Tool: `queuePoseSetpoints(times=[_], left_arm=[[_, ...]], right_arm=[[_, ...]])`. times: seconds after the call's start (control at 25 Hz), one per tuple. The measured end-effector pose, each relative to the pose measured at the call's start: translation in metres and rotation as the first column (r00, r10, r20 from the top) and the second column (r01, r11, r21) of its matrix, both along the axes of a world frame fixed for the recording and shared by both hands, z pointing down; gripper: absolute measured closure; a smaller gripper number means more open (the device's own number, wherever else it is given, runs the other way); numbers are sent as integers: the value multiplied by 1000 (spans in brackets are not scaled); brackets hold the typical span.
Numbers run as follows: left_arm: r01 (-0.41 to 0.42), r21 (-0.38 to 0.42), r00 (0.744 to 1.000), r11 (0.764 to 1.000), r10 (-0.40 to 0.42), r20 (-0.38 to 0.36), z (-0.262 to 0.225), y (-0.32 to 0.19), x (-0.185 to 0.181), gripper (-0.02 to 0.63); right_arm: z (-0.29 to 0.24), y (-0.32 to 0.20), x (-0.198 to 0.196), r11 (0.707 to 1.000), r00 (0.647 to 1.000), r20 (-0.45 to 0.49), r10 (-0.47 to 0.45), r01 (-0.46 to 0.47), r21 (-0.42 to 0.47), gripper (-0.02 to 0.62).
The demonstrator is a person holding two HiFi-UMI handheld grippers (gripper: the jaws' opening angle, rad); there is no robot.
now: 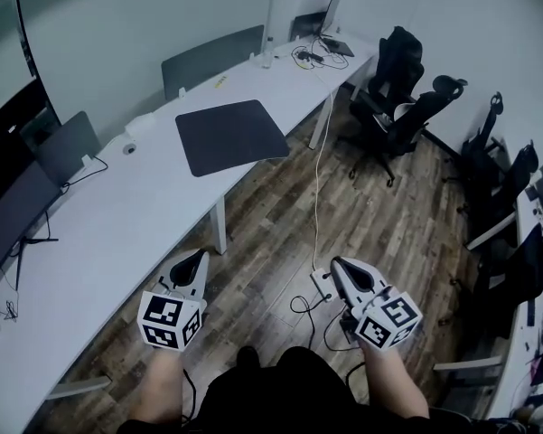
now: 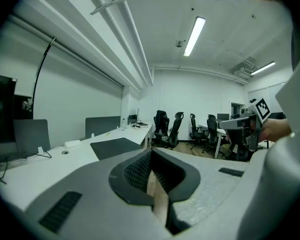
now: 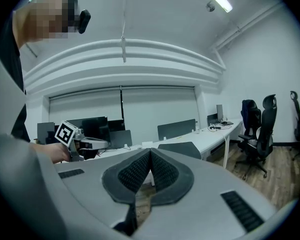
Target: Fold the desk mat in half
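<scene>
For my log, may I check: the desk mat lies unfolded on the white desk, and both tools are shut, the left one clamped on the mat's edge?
Not quite: the left tool is shut on nothing. The head view shows it over the floor, apart from the desk mat, which lies unfolded on the white desk.

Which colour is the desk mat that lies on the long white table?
The desk mat is plain dark grey, nearly black, with no pattern. The head view shows it best.
</scene>
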State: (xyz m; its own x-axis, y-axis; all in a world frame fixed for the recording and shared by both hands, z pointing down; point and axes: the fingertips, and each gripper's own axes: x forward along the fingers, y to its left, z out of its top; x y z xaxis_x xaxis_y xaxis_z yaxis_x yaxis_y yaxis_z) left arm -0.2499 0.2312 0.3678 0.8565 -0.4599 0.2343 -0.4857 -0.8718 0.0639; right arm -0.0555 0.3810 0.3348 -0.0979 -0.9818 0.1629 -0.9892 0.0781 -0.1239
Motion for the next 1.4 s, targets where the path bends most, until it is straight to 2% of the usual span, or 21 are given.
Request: queuePoseSetpoints(times=[0.32,0.6,0.76,0.88,1.04,1.4], left_arm=[[-7,2,1000,1000,7,-9,-1,-18,10,609],[25,7,999,1000,-26,20,8,-48,24,609],[47,9,998,999,-47,49,12,-74,44,609],[73,9,995,997,-73,73,18,-99,66,609],[107,-7,988,994,-106,115,33,-138,109,609],[164,-14,970,986,-159,183,35,-213,216,609]], right_arm=[[-11,-31,14,1000,1000,-16,-5,5,23,594],[4,-70,32,999,999,15,-42,42,27,594],[10,-101,56,997,997,40,-68,67,33,594],[21,-132,87,997,996,44,-79,78,26,594],[35,-179,136,995,995,-18,-97,97,-7,594],[46,-276,247,983,983,35,-182,183,-29,594]])
